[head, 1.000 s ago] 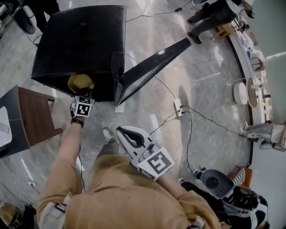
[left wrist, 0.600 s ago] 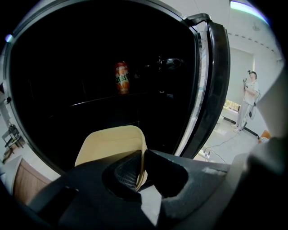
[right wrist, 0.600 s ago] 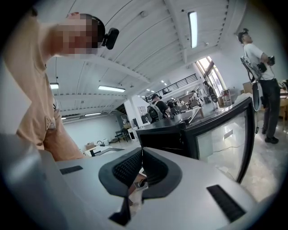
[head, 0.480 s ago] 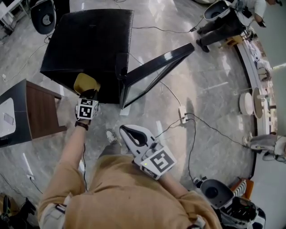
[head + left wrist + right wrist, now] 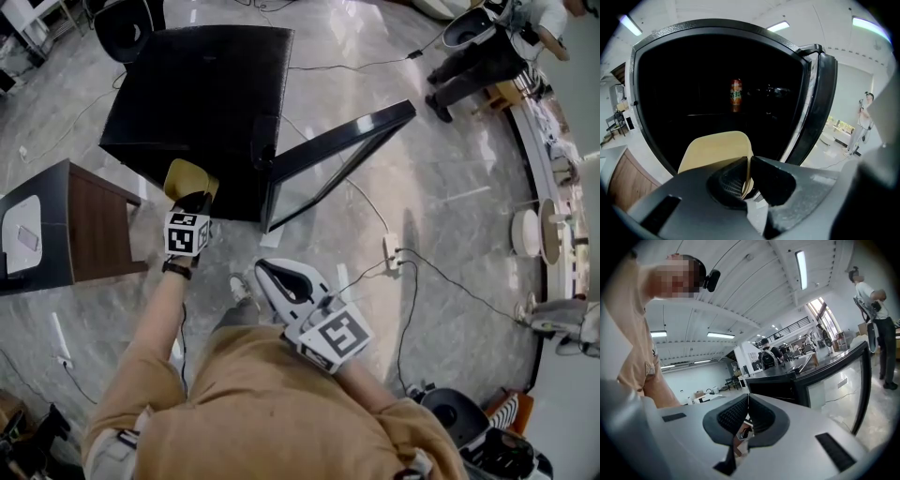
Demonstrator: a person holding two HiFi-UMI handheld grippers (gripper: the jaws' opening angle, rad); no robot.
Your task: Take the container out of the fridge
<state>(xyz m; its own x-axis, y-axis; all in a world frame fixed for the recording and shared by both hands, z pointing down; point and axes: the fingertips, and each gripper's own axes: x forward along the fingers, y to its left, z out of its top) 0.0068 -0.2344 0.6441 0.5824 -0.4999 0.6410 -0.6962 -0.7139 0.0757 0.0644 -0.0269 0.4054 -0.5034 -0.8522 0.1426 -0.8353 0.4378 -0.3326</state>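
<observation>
The black fridge (image 5: 206, 94) stands on the floor with its glass door (image 5: 337, 155) swung open to the right. My left gripper (image 5: 192, 200) is in front of the fridge's open face, shut on the rim of a tan container (image 5: 187, 176). In the left gripper view the container's thin wall (image 5: 717, 150) is pinched between the jaws of that gripper (image 5: 749, 171), with the dark fridge interior behind it. My right gripper (image 5: 263, 270) hangs lower, near the person's body, shut with nothing in it; its closed jaws (image 5: 748, 413) face the fridge door (image 5: 834, 376).
An orange can (image 5: 736, 94) stands on a shelf inside the fridge. A brown wooden table (image 5: 89, 225) sits left of the fridge. A power strip (image 5: 392, 251) and cables lie on the marble floor at the right. People stand at the far right (image 5: 478, 47).
The left gripper has risen a little with the tan container and rolled slightly in front of the fridge. The right gripper has stayed almost in place.
</observation>
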